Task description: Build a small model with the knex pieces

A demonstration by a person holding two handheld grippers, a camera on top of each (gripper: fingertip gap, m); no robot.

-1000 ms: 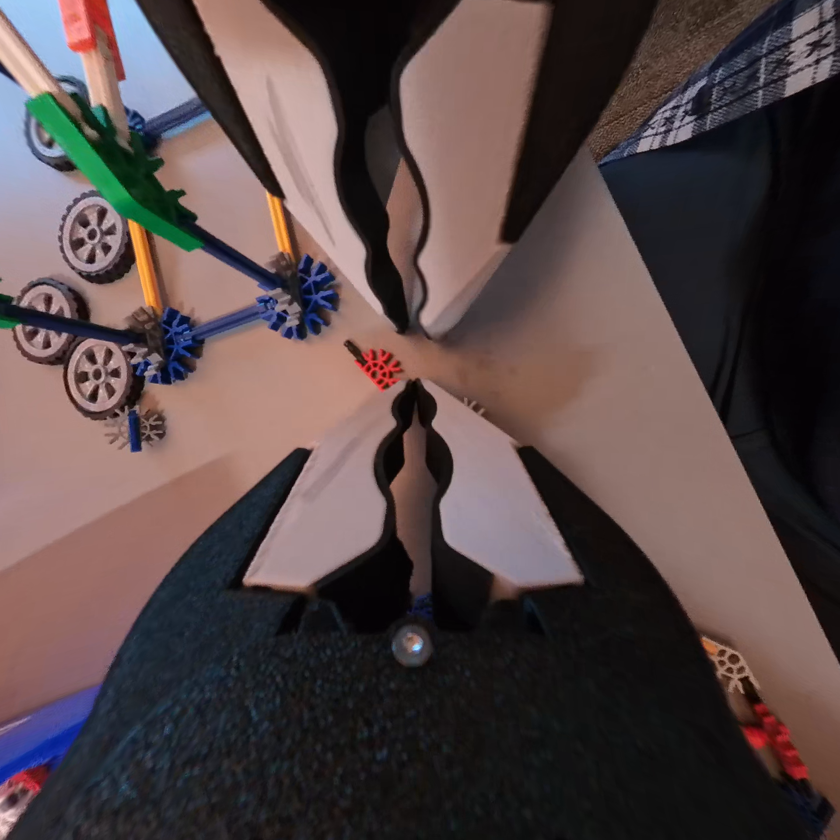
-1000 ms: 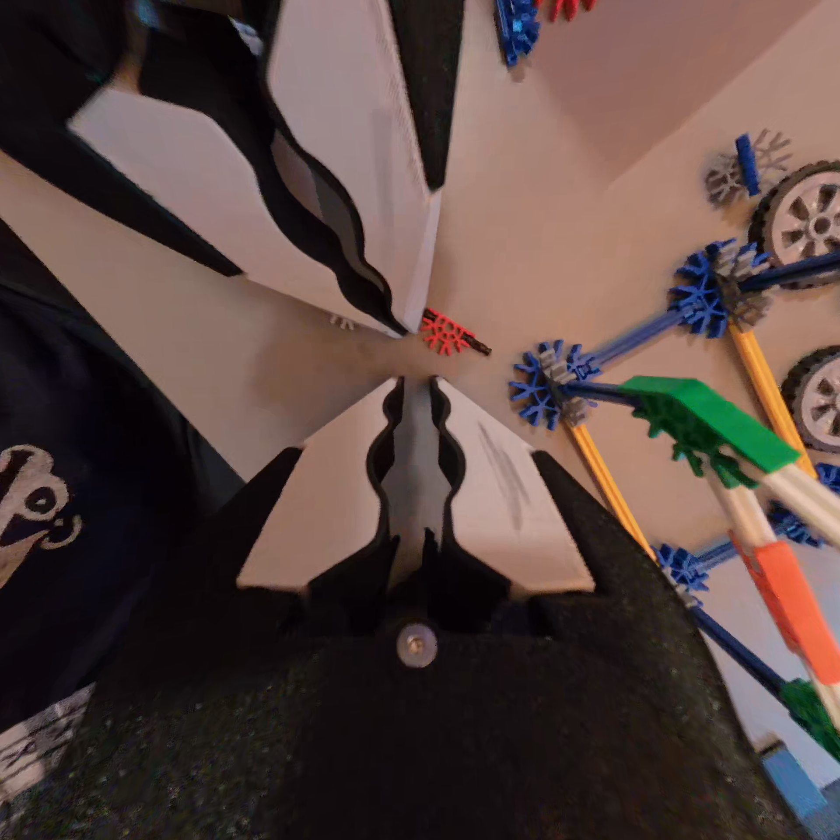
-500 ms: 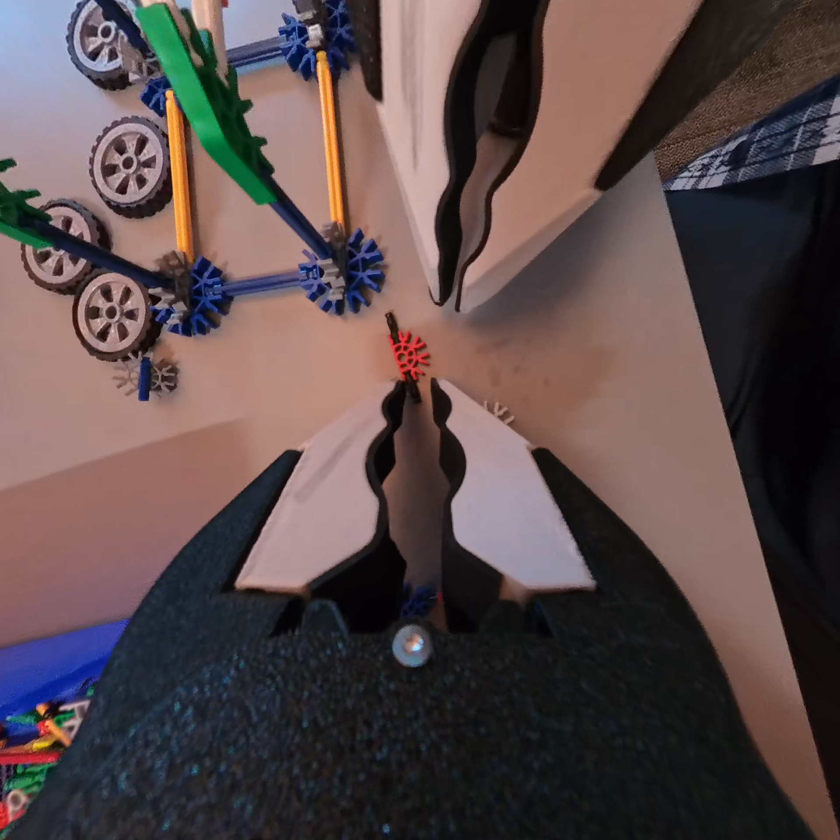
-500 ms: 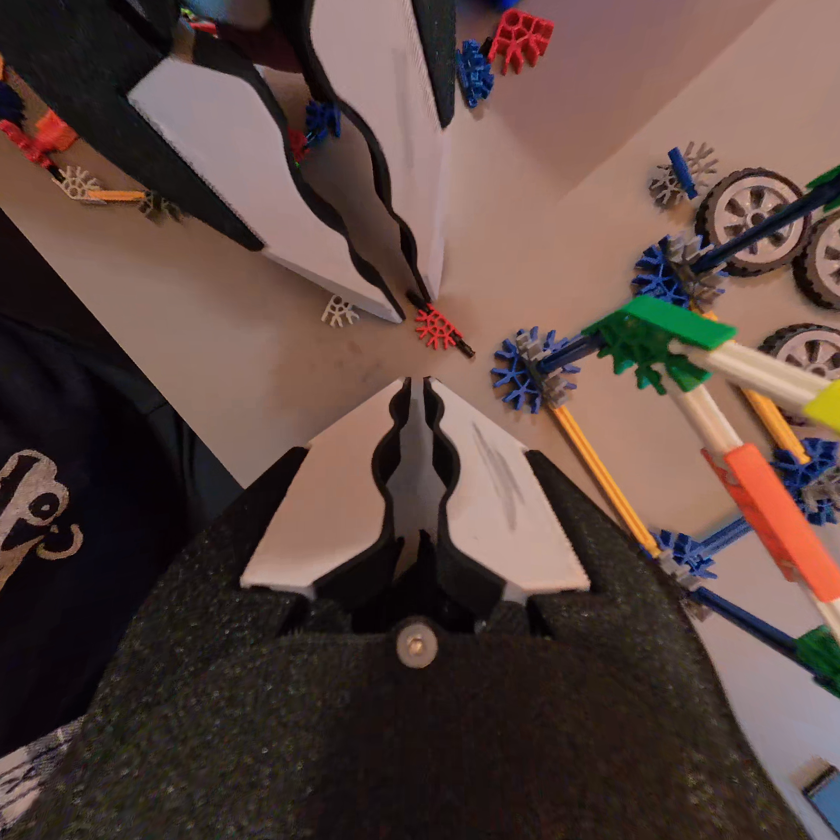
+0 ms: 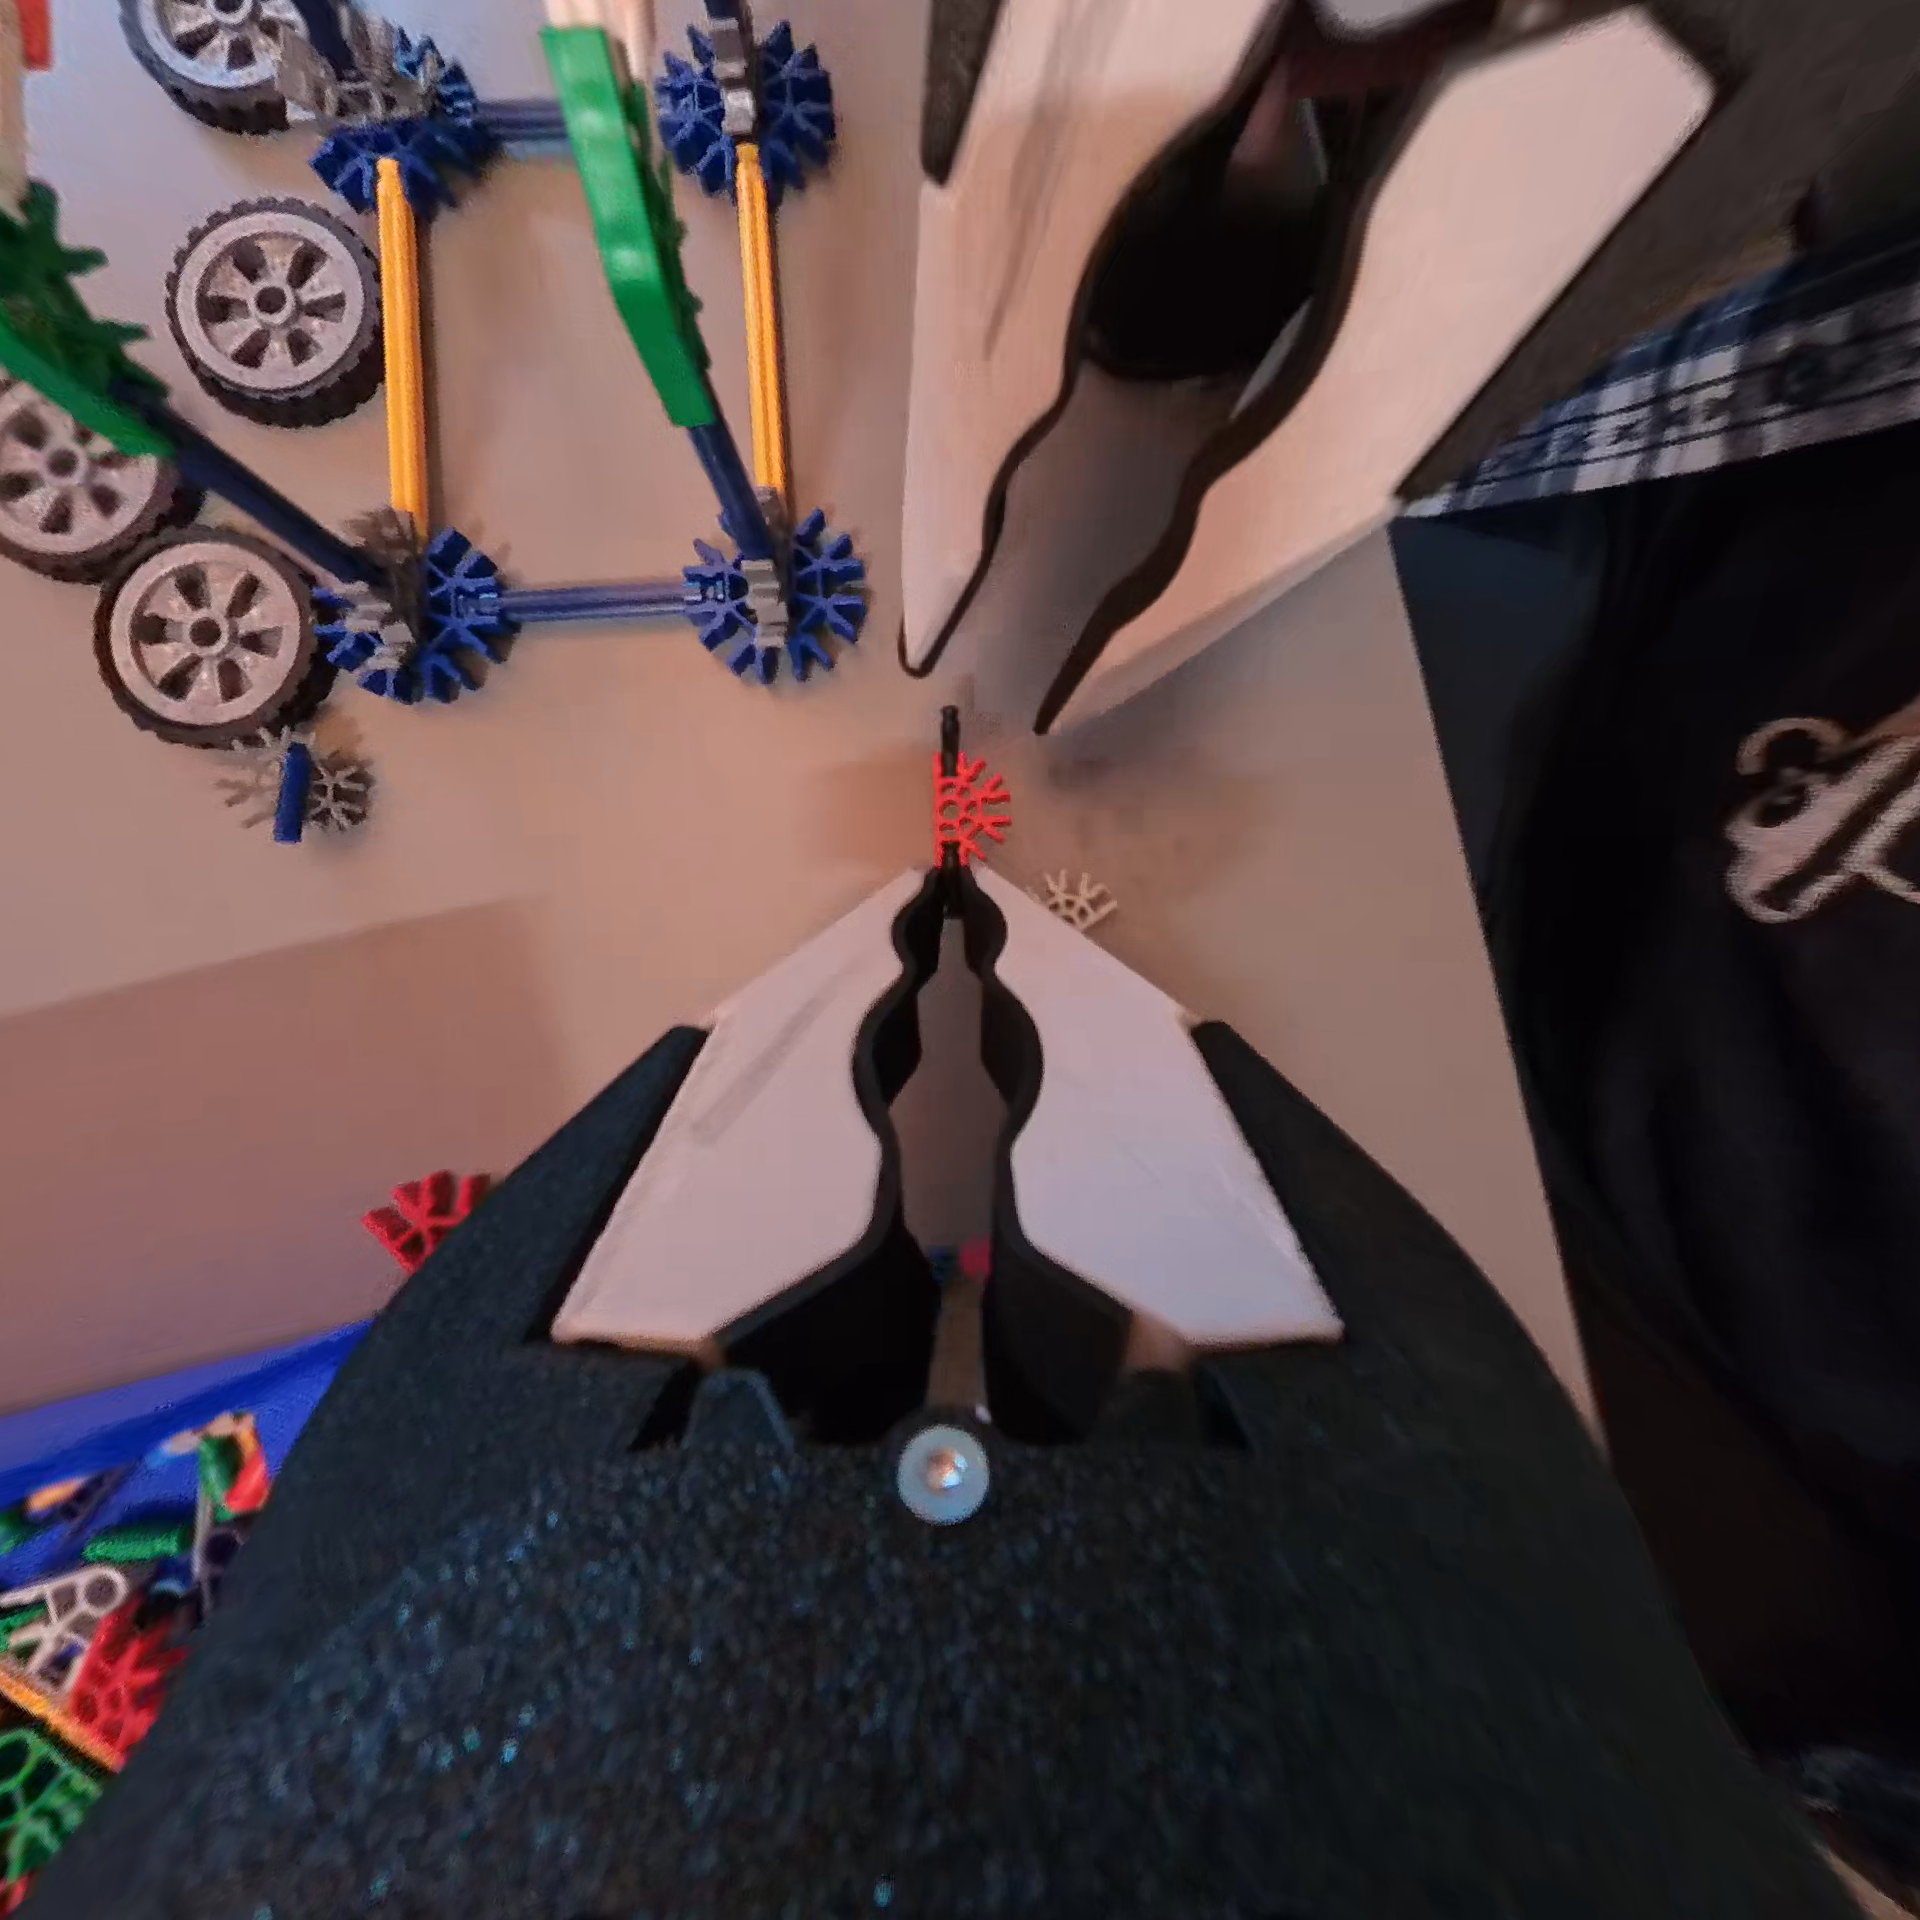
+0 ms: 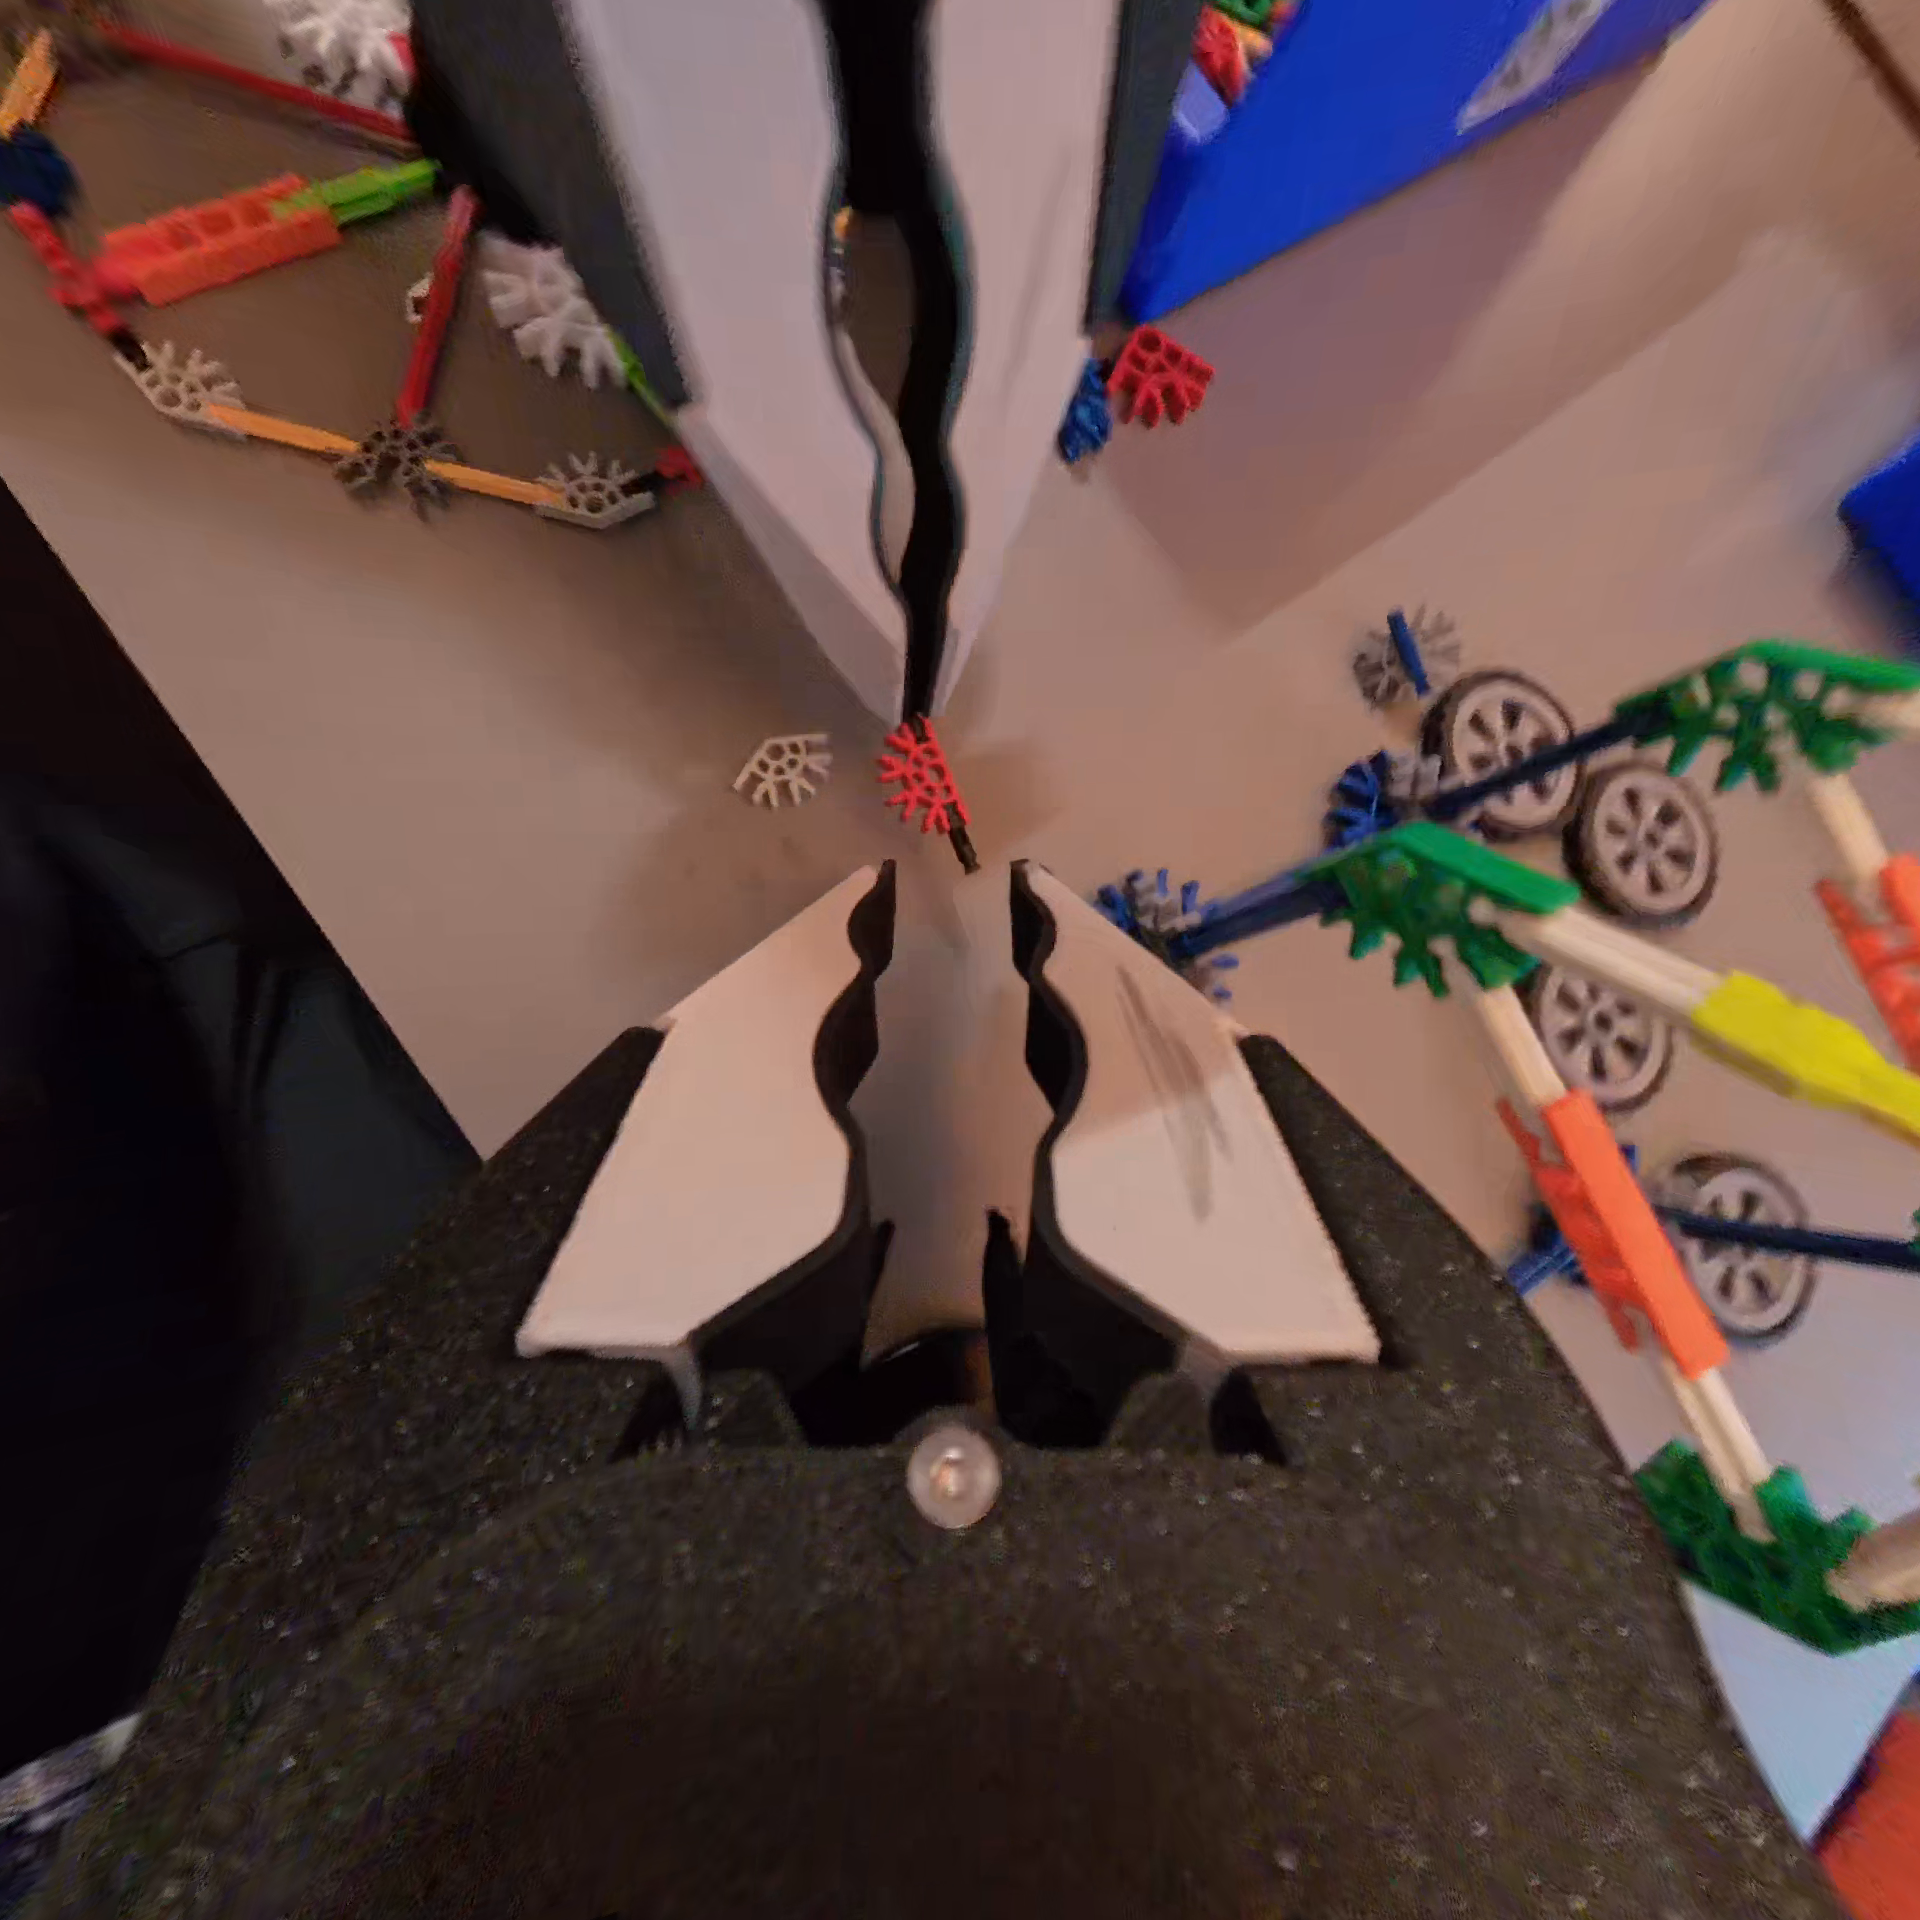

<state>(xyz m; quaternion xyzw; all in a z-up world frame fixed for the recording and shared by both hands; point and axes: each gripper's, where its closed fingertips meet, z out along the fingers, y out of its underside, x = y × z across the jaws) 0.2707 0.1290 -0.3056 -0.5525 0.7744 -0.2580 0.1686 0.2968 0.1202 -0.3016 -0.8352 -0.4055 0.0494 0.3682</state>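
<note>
The red snowflake connector (image 5: 968, 808), threaded on a short black rod (image 5: 948, 727), sits lifted just off the tan table (image 5: 623, 790). Your left gripper (image 5: 948, 883) has the rod's near end pinched between fingertips that are almost fully together; a second ago those tips were beside the piece, not on it. Your right gripper (image 6: 951, 878) has spread its fingers since then and now stands part-open and empty, the rod's free end just ahead of the gap. So the piece is now carried on the left side alone. A small white connector (image 6: 781, 771) lies on the table just beside it. Farther out stand the wheeled rod model (image 5: 416, 416) and a blue parts bin (image 6: 1351, 135).
</note>
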